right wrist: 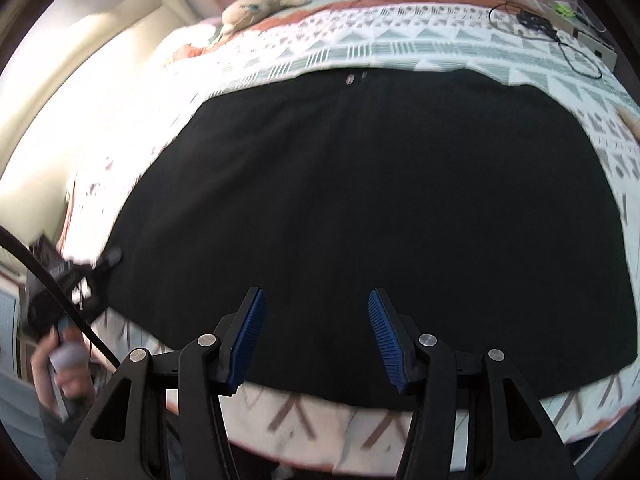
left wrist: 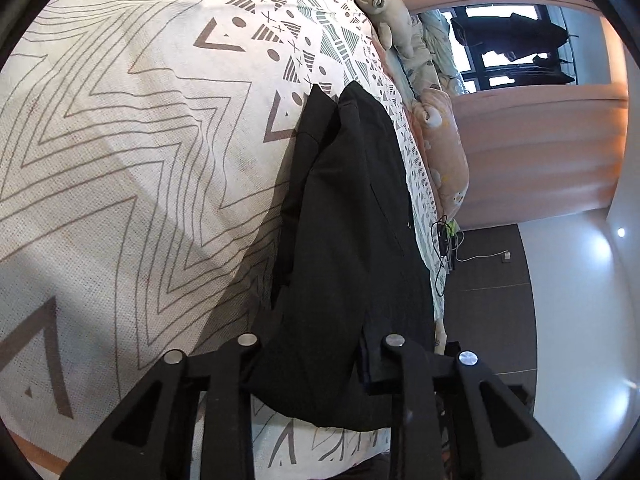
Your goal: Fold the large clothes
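Two grippers work one black garment (right wrist: pixel 360 200), which lies spread flat on the patterned bedspread (left wrist: pixel 120 160) near the bed's front edge, a fit surface for folding. The left gripper (left wrist: pixel 316 364) reaches in at the garment's left end and has cloth bunched between its arms; its pads are hidden, so a firm pinch cannot be confirmed. The right gripper (right wrist: pixel 316 332) hangs released over the near hem, blue pads (right wrist: pixel 250 332) parted, probably to take that hem for the fold.

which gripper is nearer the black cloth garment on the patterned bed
Left. The left gripper has the black cloth garment bunched between its fingers; the right gripper hangs open just above it.
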{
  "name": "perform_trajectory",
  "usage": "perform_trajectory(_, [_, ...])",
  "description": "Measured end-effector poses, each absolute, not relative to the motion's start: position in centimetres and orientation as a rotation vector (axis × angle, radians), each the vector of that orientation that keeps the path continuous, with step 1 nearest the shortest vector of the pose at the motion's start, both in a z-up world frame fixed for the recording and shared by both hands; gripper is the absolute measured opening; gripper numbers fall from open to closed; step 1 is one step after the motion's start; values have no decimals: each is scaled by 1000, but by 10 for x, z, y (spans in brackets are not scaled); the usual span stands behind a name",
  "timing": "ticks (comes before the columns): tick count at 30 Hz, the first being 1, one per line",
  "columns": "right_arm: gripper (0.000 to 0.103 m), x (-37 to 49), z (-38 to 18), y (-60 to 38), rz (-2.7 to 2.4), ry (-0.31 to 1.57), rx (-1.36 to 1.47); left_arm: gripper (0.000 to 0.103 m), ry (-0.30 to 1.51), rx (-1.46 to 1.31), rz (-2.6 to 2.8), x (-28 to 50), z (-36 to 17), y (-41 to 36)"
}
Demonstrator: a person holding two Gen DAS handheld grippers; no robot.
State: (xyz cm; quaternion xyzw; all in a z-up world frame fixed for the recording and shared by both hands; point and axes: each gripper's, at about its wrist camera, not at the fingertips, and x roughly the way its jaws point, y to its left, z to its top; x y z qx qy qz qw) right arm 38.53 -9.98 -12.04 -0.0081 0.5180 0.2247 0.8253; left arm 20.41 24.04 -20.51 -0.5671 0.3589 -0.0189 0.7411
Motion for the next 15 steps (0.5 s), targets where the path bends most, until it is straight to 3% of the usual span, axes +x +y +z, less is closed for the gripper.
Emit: perform_trajectory(15, [52,407,-167,-107,420,1137,21,16,662,-1196,-249,244,-116,212])
